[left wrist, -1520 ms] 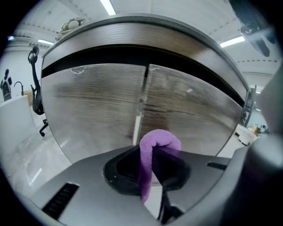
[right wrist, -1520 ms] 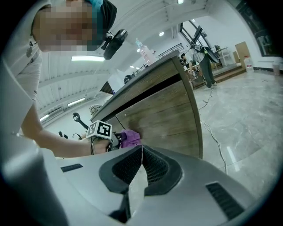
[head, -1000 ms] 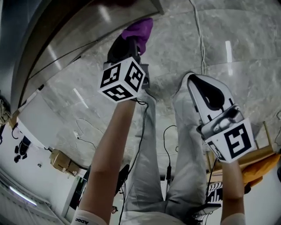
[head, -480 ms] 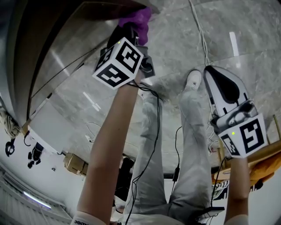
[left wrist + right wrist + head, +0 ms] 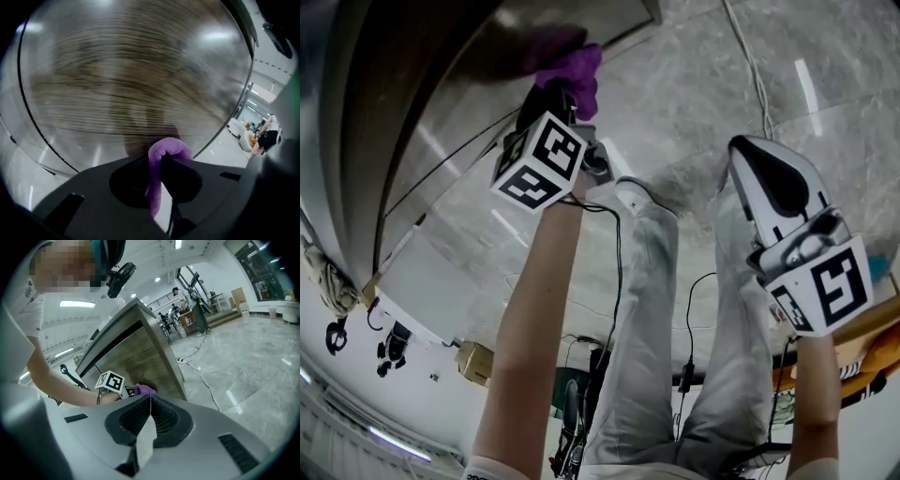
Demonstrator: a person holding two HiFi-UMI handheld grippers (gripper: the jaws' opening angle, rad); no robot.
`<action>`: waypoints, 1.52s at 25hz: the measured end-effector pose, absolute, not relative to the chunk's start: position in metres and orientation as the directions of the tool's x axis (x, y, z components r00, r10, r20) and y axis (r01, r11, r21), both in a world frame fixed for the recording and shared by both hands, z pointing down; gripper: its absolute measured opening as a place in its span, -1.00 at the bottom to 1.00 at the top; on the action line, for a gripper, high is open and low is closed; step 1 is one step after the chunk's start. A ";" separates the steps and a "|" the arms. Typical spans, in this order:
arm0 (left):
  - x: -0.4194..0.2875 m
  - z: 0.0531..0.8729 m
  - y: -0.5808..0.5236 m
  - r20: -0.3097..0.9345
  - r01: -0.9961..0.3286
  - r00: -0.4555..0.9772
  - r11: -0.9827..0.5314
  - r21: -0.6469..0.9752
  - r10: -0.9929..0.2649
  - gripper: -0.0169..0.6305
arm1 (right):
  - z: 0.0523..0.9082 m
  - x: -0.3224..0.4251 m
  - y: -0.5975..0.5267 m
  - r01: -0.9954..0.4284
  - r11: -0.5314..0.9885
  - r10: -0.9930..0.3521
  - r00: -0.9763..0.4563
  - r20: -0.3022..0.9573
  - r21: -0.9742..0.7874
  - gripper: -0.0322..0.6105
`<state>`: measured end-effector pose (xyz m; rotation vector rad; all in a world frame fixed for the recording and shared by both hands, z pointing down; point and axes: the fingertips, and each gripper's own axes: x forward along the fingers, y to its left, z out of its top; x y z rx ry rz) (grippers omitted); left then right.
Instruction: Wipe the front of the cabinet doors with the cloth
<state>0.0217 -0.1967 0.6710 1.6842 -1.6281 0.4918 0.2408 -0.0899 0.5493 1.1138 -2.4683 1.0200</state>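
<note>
In the head view a purple cloth [image 5: 571, 70] is pressed against the glossy wood-grain cabinet door [image 5: 431, 103], which shows a dim purple reflection. My left gripper [image 5: 563, 91] is shut on the cloth. Seen from the left gripper view, the cloth [image 5: 162, 152] folds over between the black jaws, and the cabinet door [image 5: 131, 79] fills the view just ahead. My white right gripper [image 5: 743, 150] hangs apart at the right, over the floor. Its jaws meet with nothing between them. The right gripper view looks past its own right gripper [image 5: 150, 398] at the cabinet [image 5: 140, 355] and the cloth [image 5: 146, 389].
Grey trouser legs [image 5: 647, 328] stand on the marble floor [image 5: 703, 84]. A white cable [image 5: 752, 66] runs across it, and a power strip [image 5: 187, 363] lies by the cabinet's corner. A cardboard box [image 5: 475, 361] sits at lower left. People and furniture stand far behind.
My left gripper has slid the cloth leftwards and onto the door front. The right gripper has stayed shut at the right, drifting a little upwards.
</note>
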 end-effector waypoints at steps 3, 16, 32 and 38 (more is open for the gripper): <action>-0.011 0.673 -0.187 0.725 -0.974 0.107 0.073 0.213 -0.681 -0.79 | 0.552 0.216 -0.080 -0.730 0.460 -0.556 -0.680 0.477 -0.505 -0.81; -0.132 0.666 -0.150 0.743 -0.979 -0.084 0.193 0.062 -0.664 -0.79 | 0.549 0.138 -0.054 -0.661 0.513 -0.494 -0.749 0.441 -0.547 -0.81; 0.077 0.712 -0.176 0.763 -0.997 0.057 0.001 0.075 -0.644 -0.79 | 0.566 0.282 -0.077 -0.665 0.523 -0.438 -0.747 0.500 -0.533 -0.81; 0.139 0.743 -0.217 0.773 -0.990 0.111 -0.005 0.139 -0.625 -0.79 | 0.590 0.337 -0.081 -0.706 0.476 -0.485 -0.708 0.513 -0.524 -0.81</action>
